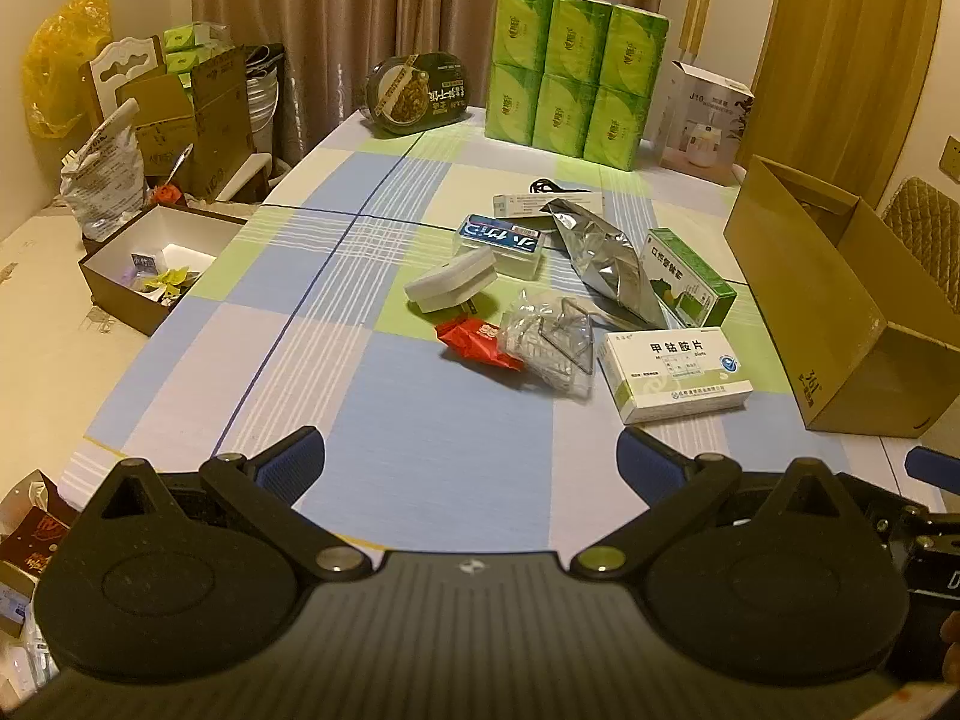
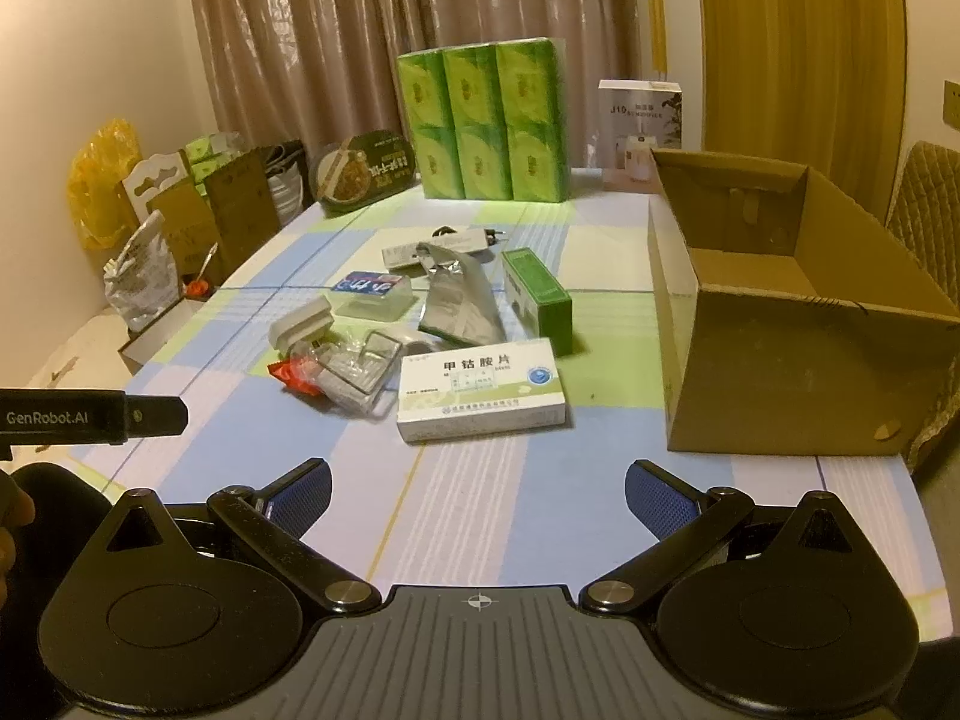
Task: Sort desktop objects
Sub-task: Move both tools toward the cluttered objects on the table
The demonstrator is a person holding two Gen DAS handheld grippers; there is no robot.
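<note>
Clutter sat in one loose heap near the middle of the checked tabletop (image 1: 420, 444), so I judged no sorting had begun. Furthest left, off the tabletop's edge, a shallow open box (image 1: 129, 294) held a few small bits, perhaps one sorting bin. I held the left gripper (image 1: 471, 462) tilted down over bare cloth short of the heap, jaws wide apart with nothing between them, ready for a first pick. Moving right through the heap: a white plug-like block (image 1: 450, 282) lay just beside a red wrapper (image 1: 474, 345), which touched a crumpled clear packet (image 1: 549, 342). Behind them a blue-topped clear case (image 1: 501, 243) and a silver foil pouch (image 1: 606, 267) lay flat. A green carton (image 1: 690, 285) rested against the pouch, and a white medicine box (image 2: 480, 390) lay nearest me, an easy first grab. My right gripper (image 2: 477, 495) hovered likewise, jaws spread and empty. Furthest right stood the big cardboard box (image 2: 798, 360), open-topped and seemingly empty, placed close as the likely destination.
</note>
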